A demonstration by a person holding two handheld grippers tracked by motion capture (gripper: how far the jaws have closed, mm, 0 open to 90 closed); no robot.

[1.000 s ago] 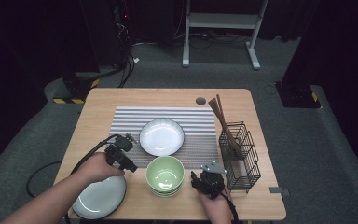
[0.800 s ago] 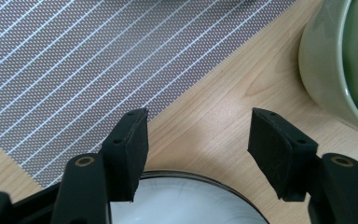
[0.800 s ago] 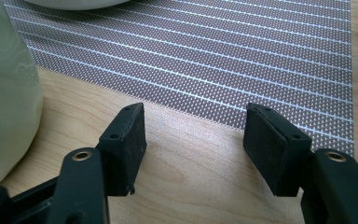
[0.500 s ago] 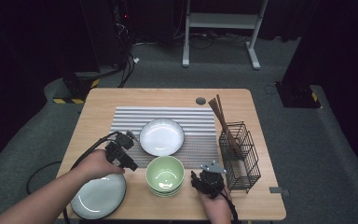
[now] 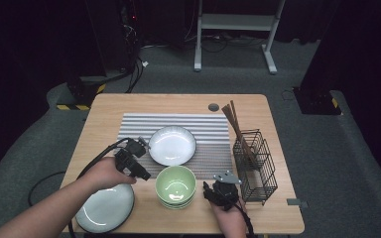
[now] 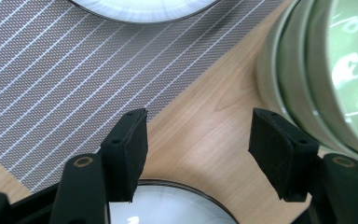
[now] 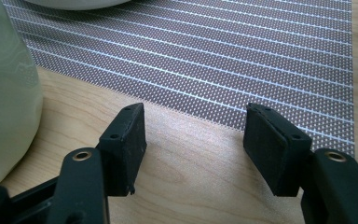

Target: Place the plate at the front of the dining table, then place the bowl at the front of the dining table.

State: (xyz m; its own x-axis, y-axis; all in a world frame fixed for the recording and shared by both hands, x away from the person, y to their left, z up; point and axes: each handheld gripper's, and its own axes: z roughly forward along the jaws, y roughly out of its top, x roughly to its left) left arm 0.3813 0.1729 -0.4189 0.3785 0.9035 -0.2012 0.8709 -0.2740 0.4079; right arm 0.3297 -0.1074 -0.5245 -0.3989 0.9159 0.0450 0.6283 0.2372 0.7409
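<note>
Pale plate lay at the high view's lower left, beneath the left claw, released like the right claw. Closing carelessly risked knocking the green bowls.

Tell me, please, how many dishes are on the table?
At least 3: a white bowl on the striped mat, a green bowl stack at the front centre whose count is unclear, and a pale plate at the front left.
</note>
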